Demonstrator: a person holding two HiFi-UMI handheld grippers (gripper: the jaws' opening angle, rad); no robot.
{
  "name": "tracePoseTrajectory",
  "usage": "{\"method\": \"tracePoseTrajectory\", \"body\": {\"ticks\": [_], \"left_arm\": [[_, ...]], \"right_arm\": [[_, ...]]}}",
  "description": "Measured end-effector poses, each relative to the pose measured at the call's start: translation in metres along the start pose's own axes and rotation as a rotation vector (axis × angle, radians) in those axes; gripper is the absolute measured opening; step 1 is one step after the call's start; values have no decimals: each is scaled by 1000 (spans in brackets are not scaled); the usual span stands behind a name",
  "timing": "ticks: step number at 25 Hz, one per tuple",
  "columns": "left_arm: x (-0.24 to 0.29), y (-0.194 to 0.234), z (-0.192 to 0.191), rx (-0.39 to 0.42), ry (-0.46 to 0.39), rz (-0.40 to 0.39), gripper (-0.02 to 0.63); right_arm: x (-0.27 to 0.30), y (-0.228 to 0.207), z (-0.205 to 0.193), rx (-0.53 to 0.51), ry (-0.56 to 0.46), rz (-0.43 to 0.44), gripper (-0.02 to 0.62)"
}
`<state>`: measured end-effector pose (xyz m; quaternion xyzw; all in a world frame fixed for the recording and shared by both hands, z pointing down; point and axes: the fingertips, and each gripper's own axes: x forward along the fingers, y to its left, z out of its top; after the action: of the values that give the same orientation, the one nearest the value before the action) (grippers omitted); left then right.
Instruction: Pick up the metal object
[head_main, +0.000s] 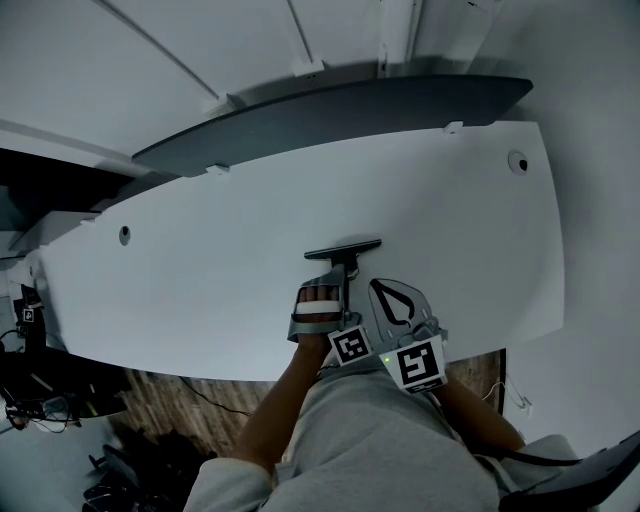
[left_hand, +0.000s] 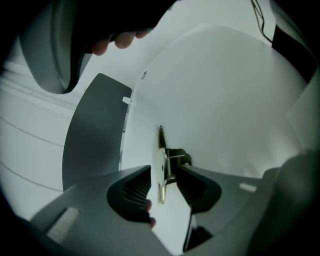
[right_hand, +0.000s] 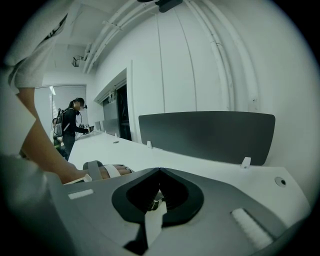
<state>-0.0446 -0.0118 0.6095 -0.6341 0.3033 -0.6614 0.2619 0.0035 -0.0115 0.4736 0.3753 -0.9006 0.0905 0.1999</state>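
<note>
On the white desk, the left gripper straddled the thin, upright metal plate, apparently lining up a grasp.
Its jaws stood spread, not yet pinching; the right gripper sat pressed together, empty.

No text, label or number is legible.

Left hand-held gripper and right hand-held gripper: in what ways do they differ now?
The left hand-held gripper has its jaws apart; the right hand-held gripper has them together. The metal object stands between the left hand-held gripper's jaws; the right hand-held gripper holds nothing. The left one tilts down at the table; the right one looks more level. Both sit side by side near the table's front edge.
</note>
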Motion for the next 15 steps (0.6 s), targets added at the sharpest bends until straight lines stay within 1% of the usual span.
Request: {"method": "tracePoseTrajectory", "body": {"ticks": [3, 8, 12, 15], "left_arm": [[5, 5, 0, 5, -1, 28, 126], [11, 7, 1, 28, -12, 82, 41], [12, 7, 1, 0, -29, 86, 25], [12, 8, 1, 7, -41, 88, 20]], "right_arm": [[0, 1, -3, 41, 2, -4, 2], [1, 2, -3, 10, 10, 5, 2], [1, 2, -2, 15, 11, 2, 2], [1, 2, -3, 24, 4, -1, 2]]}}
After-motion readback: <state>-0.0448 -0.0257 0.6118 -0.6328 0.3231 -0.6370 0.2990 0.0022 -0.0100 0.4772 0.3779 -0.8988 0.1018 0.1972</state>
